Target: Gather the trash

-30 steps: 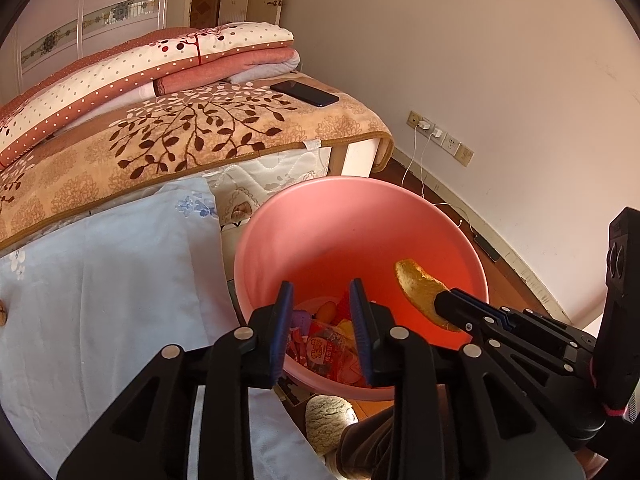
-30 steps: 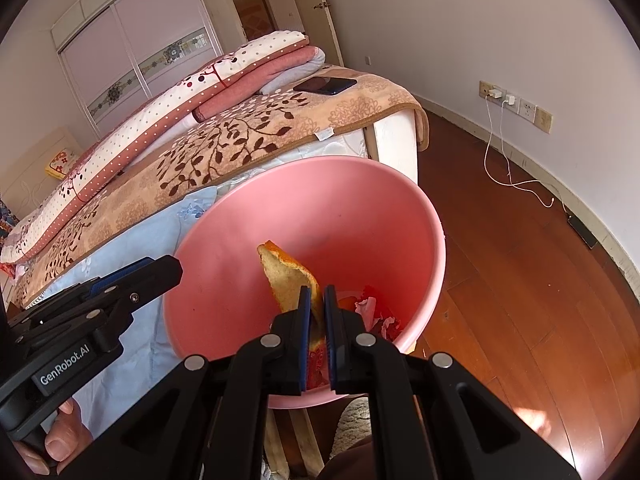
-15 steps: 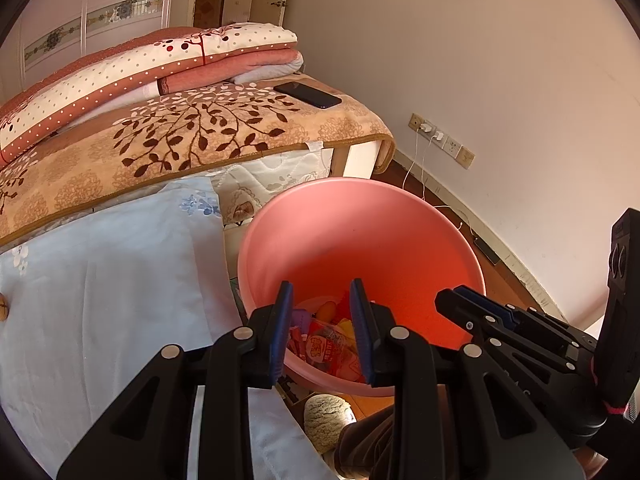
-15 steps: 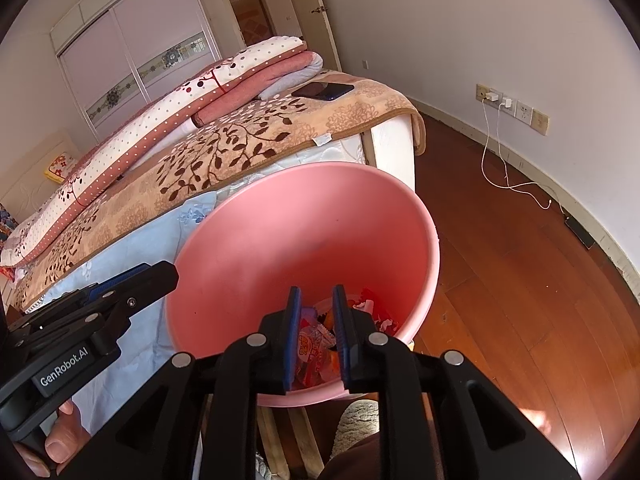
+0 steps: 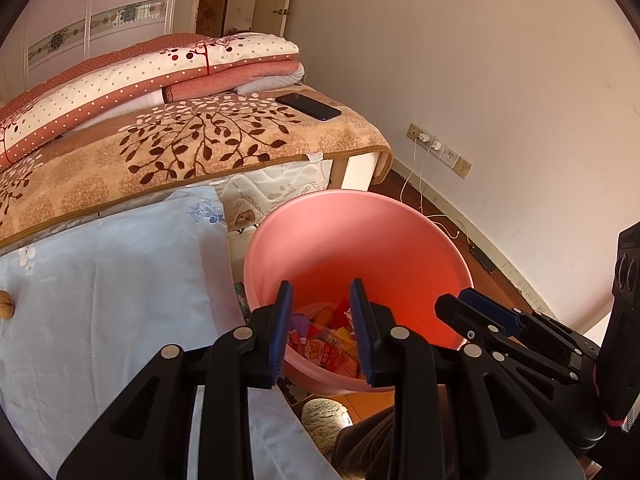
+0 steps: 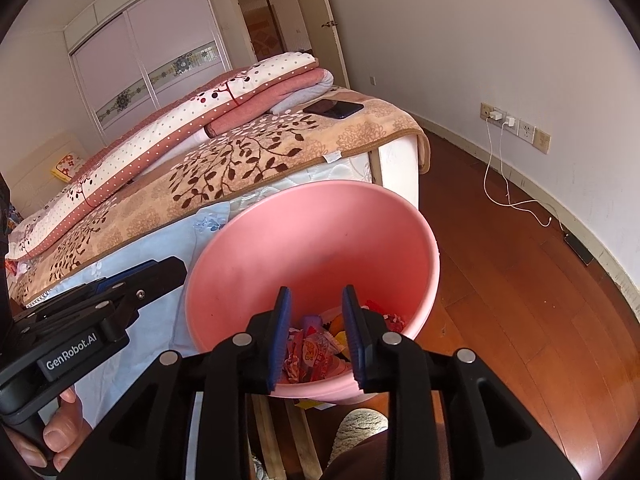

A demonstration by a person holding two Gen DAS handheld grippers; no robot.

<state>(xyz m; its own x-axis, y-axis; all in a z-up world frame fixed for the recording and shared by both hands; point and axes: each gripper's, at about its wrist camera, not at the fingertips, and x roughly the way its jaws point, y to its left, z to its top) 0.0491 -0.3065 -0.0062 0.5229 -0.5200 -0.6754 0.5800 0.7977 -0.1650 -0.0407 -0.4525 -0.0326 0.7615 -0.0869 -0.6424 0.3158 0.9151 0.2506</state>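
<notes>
While both claws hang over the pink bin (image 5: 352, 240), the bed (image 5: 192, 152) fills the upper left of the left wrist frame and bounds that whole side, and the bare wood floor (image 6: 520, 300) at the right of the right wrist frame is the only wide open room. A pale blue sheet (image 5: 108, 280) spreads across the left middle of the left wrist frame, touching the bin's left rim or just short of it; which cannot be told.

The bin sits at centre in both views, its mouth tipped toward the cameras, the collected wrappers (image 6: 316, 352) heaped at its bottom, low centre, directly ahead of and below each pair of fingers. The left gripper (image 5: 322, 328) is released, jaws spread with nothing between them; the right gripper (image 6: 316, 332) is likewise spread and empty.

A small brown walnut-like object (image 5: 6, 306) lies on the sheet at the far left edge of the left wrist frame, well apart from the bin. If it is trash, it lies to the left of both claws, the left one appears nearer, and the sheet's flat surface gives clear approach. Its long axis is too cropped to judge.
</notes>
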